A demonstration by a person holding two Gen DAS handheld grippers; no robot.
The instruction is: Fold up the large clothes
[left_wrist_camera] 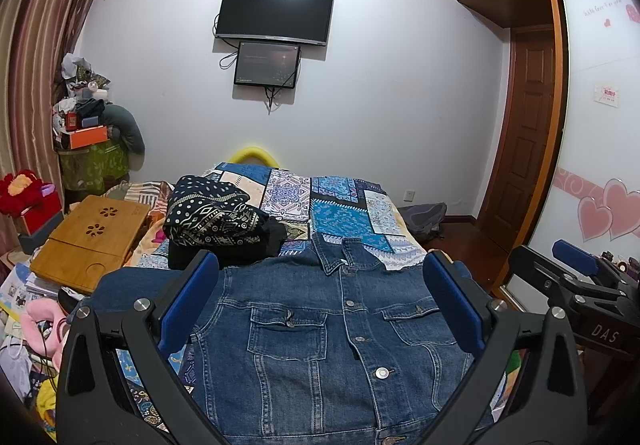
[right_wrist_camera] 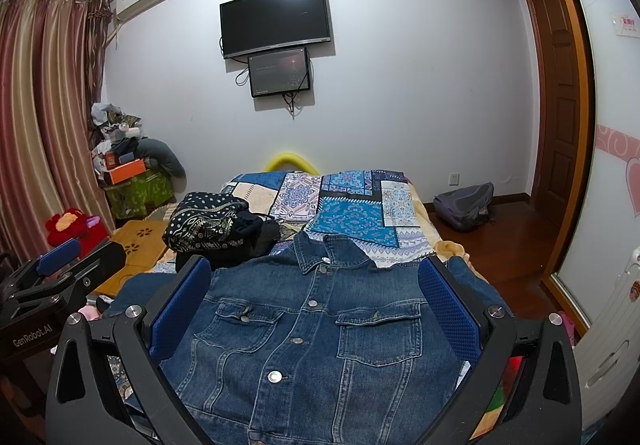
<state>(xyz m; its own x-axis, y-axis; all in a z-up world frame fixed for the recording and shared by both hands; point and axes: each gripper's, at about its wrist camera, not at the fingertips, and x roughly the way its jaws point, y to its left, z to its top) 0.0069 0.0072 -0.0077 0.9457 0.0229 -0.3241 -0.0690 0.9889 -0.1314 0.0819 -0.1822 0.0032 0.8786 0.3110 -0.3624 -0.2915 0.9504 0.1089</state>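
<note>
The bed (left_wrist_camera: 340,205) is mostly taken up by the denim jacket (left_wrist_camera: 320,345), lying flat, front up, buttoned, collar toward the wall. Both tools, left tool (left_wrist_camera: 320,297) and right tool (right_wrist_camera: 316,297), hover wide apart, holding nothing. I'd grab a sleeve edge first and fold inward; the dark clothes pile (left_wrist_camera: 216,221) crowds the left, free floor on the right.

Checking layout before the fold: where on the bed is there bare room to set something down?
Free: the patchwork bedspread beyond the denim jacket collar, right of the patterned clothes pile, up to the far edge. Crowded: the left side, with that pile and the bamboo lap desk; the jacket covers the near half.
</note>
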